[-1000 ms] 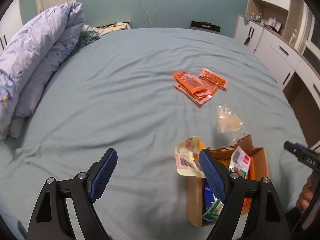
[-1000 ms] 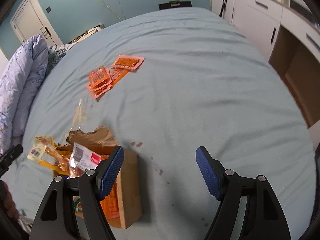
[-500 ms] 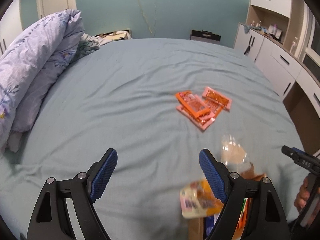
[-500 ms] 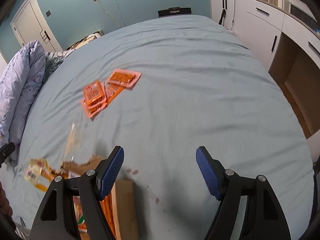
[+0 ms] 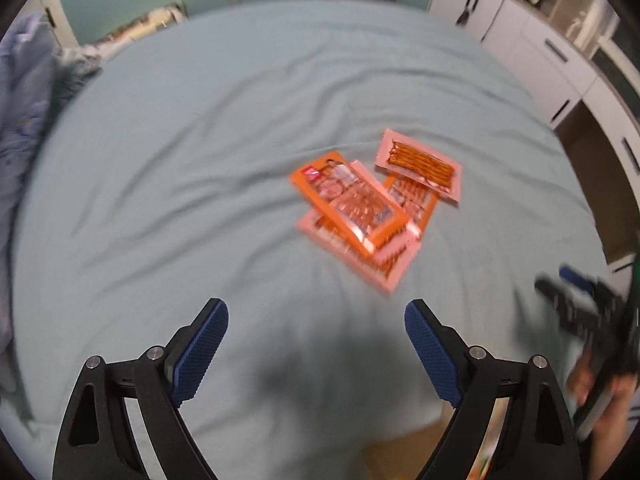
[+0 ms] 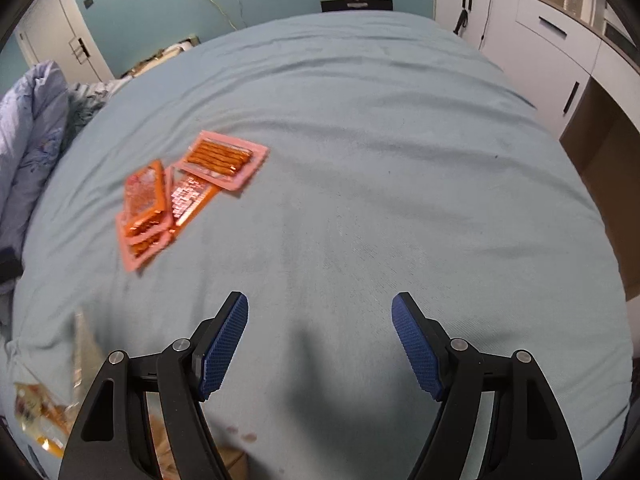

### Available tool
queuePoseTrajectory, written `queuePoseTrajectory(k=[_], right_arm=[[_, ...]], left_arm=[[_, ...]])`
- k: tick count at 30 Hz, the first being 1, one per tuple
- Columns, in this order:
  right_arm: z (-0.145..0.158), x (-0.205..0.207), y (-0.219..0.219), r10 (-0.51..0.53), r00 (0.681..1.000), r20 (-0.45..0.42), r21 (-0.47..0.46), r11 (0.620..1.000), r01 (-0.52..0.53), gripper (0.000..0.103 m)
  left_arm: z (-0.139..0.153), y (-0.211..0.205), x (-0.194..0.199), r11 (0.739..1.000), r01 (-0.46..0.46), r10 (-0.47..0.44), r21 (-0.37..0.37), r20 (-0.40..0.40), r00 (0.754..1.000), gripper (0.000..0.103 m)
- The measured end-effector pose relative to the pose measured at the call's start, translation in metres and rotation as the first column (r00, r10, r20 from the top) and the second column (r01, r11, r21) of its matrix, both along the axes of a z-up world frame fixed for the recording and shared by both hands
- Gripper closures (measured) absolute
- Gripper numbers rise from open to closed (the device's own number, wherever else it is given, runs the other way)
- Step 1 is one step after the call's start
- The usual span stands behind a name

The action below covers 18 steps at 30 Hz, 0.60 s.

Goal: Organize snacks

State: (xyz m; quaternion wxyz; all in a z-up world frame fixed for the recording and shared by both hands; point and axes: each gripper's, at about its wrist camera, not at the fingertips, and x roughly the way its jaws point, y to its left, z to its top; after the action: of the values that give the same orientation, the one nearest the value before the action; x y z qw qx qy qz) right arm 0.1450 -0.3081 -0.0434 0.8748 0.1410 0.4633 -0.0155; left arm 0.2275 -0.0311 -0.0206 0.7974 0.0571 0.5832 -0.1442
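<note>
Covering almost all of both views, the pale blue bed [image 6: 380, 160] carries what is left to sort: a loose pile of orange snack packets [image 5: 352, 204], four as far as the blur allows, overlapping one another near the middle of the sheet. The topmost orange packet [image 5: 347, 196] lies slantwise across two others, and a pink-edged packet of sticks [image 5: 420, 164] sits at the far right of the pile. At the near edge, a brown cardboard box [image 6: 224, 460] shows only a corner, with a few wrappers [image 6: 38, 408] beside it, so some snacks seem already gathered there; the pile is judged the remaining work.

The left gripper [image 5: 316, 344] hovers above bare sheet with its jaws spread wide and nothing between them, the packets ahead and slightly to its right. The right gripper [image 6: 320, 340] hangs likewise wide apart and empty, the packets well off to its left.
</note>
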Motion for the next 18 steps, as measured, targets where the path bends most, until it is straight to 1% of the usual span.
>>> queuePoseTrajectory(k=[3,5,6,8,9,10,11,12,13,14,15,17,18], right_arm=[[-0.013,0.007,0.003,0.005,1.000,-0.028,-0.001,1.000,-0.005,0.029],[-0.016,0.012,0.002,0.008,1.000,-0.030,-0.001,1.000,-0.008,0.029],[-0.016,0.013,0.002,0.008,1.000,-0.025,-0.002,1.000,-0.008,0.029],[-0.016,0.015,0.001,0.008,1.000,-0.014,-0.005,1.000,-0.008,0.029],[-0.016,0.016,0.001,0.008,1.000,-0.008,-0.009,1.000,-0.008,0.029],[-0.018,0.017,0.001,0.010,1.000,-0.005,-0.015,1.000,-0.010,0.029],[-0.019,0.017,0.001,0.010,1.000,-0.004,-0.020,1.000,-0.010,0.029],[-0.020,0.017,0.002,0.006,1.000,-0.004,-0.029,1.000,-0.006,0.029],[-0.021,0.018,0.002,0.004,1.000,-0.002,-0.030,1.000,-0.004,0.029],[-0.021,0.018,0.002,0.007,1.000,-0.002,-0.024,1.000,-0.007,0.029],[-0.022,0.019,0.002,0.010,1.000,-0.004,-0.012,1.000,-0.010,0.029],[-0.022,0.019,0.002,0.009,1.000,-0.002,-0.004,1.000,-0.009,0.029],[-0.022,0.019,0.002,0.010,1.000,-0.001,-0.002,1.000,-0.010,0.029]], left_arm=[[-0.027,-0.031,0.051,0.999,-0.034,0.034,-0.007,-0.078,0.996,0.012],[-0.045,-0.043,0.074,0.998,-0.061,0.058,-0.019,-0.138,0.989,0.012],[-0.058,-0.049,0.087,0.997,-0.081,0.080,-0.003,-0.177,0.981,0.012],[-0.081,-0.054,0.100,0.993,-0.108,0.114,0.037,-0.247,0.962,0.013],[-0.089,-0.054,0.103,0.992,-0.115,0.125,0.054,-0.273,0.954,0.019],[-0.095,-0.052,0.104,0.991,-0.130,0.133,0.028,-0.292,0.947,0.024],[-0.094,-0.050,0.103,0.990,-0.143,0.135,-0.006,-0.292,0.947,0.036],[-0.091,-0.048,0.100,0.989,-0.150,0.141,-0.011,-0.276,0.951,0.051],[-0.086,-0.045,0.096,0.989,-0.145,0.142,0.004,-0.247,0.959,0.059],[-0.081,-0.043,0.092,0.990,-0.140,0.138,0.005,-0.232,0.963,0.072],[-0.075,-0.037,0.087,0.990,-0.144,0.137,-0.014,-0.223,0.965,0.085],[-0.063,-0.027,0.078,0.986,-0.161,0.148,-0.044,-0.217,0.965,0.093],[-0.054,-0.020,0.070,0.983,-0.173,0.158,-0.056,-0.202,0.966,0.094]])
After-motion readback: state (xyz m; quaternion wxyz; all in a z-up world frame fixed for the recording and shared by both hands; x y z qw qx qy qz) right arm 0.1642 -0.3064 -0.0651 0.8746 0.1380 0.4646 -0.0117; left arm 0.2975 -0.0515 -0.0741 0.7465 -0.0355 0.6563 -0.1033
